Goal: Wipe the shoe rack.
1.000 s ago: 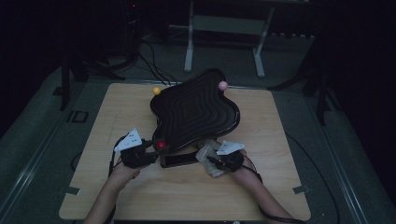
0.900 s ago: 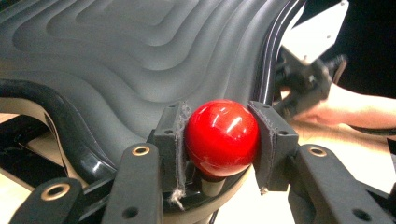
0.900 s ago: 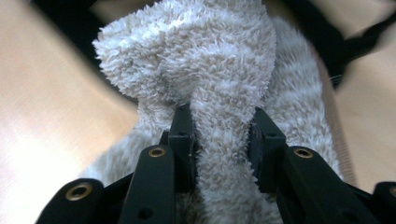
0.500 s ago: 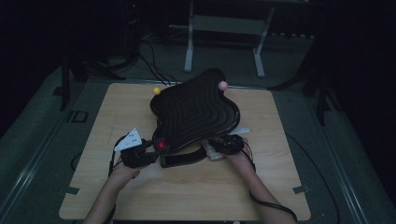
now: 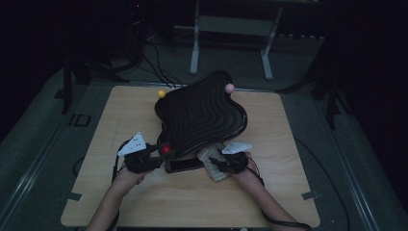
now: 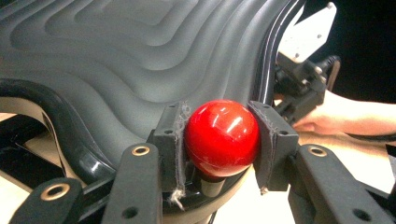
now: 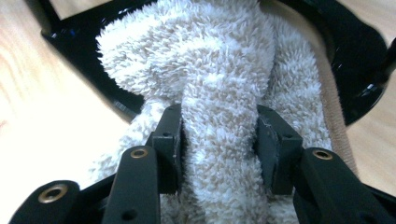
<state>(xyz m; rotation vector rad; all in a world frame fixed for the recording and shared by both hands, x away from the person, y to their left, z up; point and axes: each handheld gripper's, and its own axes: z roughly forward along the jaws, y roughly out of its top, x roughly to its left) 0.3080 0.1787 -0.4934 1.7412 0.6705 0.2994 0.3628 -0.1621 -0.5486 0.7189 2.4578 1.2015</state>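
A black tray point(image 5: 202, 113) with wavy ridges stands tilted on the wooden table point(image 5: 269, 192), with a round knob at each corner. My left gripper point(image 5: 161, 154) is shut on the red knob point(image 6: 222, 137) at the tray's near left corner. My right gripper point(image 7: 219, 149) sits at the near right edge. Its jaws have just been closing, and the pads now press into a fold of fluffy white cloth point(image 7: 219, 84). The cloth point(image 5: 209, 156) lies partly under the tray's rim.
A yellow knob point(image 5: 161, 94) and a pink knob point(image 5: 229, 88) top the tray's far corners. A dark flat base point(image 5: 183, 165) lies under the near edge between my hands. A metal stand point(image 5: 231, 29) and cables sit on the floor beyond the table.
My right gripper pushed in toward the tray's edge, then drew back a little, and is closed on the cloth again. The left gripper and the tray stayed put.
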